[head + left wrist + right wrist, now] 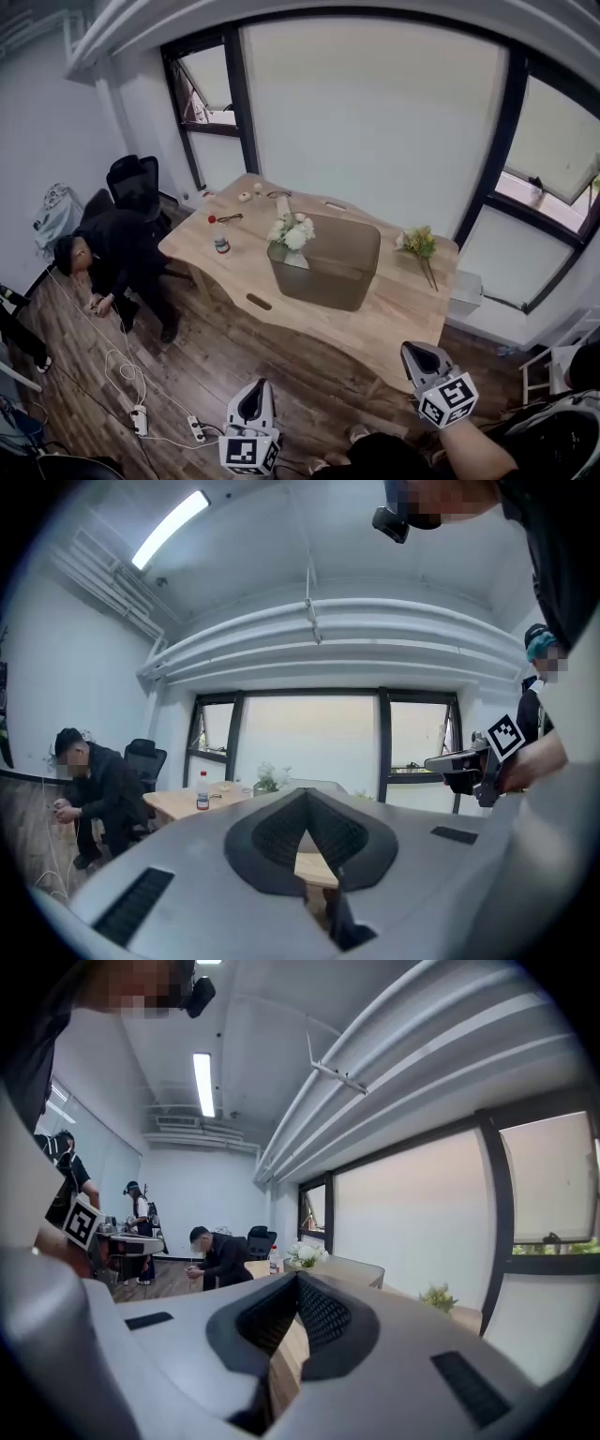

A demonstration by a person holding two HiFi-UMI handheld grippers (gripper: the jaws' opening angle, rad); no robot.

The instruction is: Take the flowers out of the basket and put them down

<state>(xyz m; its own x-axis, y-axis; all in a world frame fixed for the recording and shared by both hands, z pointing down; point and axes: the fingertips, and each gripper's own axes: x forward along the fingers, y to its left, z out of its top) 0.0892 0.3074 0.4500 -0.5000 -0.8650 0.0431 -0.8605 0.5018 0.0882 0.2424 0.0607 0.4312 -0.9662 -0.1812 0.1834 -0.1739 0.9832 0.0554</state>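
Ahead, flowers (292,232) stand upright in the basket's (347,281) left corner, my left gripper's (253,394) side; its jaws and the right gripper's (417,354) are together, empty.

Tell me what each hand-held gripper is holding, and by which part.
Nothing. The left hand-held gripper and the right hand-held gripper are both shut and empty; the white flowers stand in the basket, untouched.

We look down on a pale wooden worktop (403,302) on a dark plank floor (216,361), with white walls (37,112), a wide black-framed window (375,103) behind, a black office chair (134,183) at its left, and a strip light (169,529) glowing overhead.
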